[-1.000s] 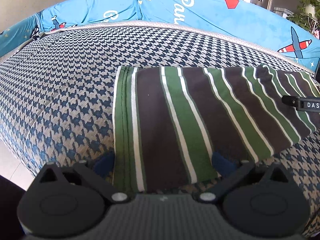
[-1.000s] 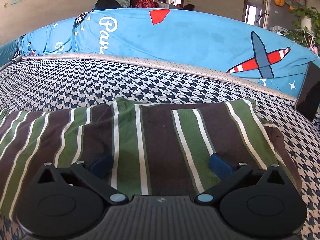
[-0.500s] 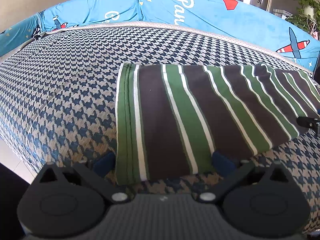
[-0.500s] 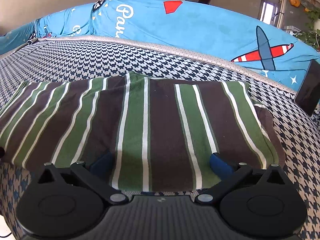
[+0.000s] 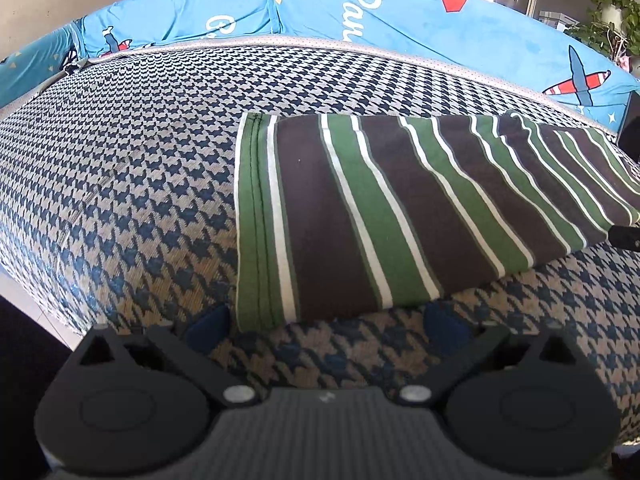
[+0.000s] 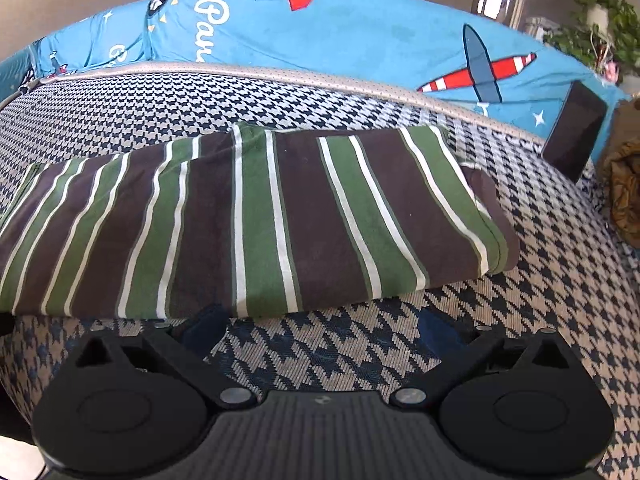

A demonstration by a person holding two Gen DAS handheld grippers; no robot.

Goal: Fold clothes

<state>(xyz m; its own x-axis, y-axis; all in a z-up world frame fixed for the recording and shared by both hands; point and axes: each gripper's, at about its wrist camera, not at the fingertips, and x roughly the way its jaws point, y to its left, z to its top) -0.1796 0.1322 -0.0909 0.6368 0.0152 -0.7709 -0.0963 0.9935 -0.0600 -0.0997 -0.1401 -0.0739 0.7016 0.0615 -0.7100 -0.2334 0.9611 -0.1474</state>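
A folded garment with brown, green and white stripes (image 5: pixel 380 216) lies flat on the houndstooth surface (image 5: pixel 120 184). It also shows in the right wrist view (image 6: pixel 256 224), where a brown layer sticks out at its right end. My left gripper (image 5: pixel 326 326) is open and empty, just in front of the garment's near left corner. My right gripper (image 6: pixel 320 326) is open and empty, just in front of the garment's near edge. The tip of the right gripper shows at the right edge of the left wrist view (image 5: pixel 624 236).
A blue cover with airplane prints (image 6: pixel 360 40) runs along the far side of the surface. A black phone (image 6: pixel 574 130) leans against it at the right. Potted plants (image 6: pixel 600 28) stand at the back right. The surface's near left edge drops to the floor (image 5: pixel 24 300).
Both grippers have drawn back toward me off the garment. Their fingers were over the cloth before; now they are over bare houndstooth surface. The garment stays flat.
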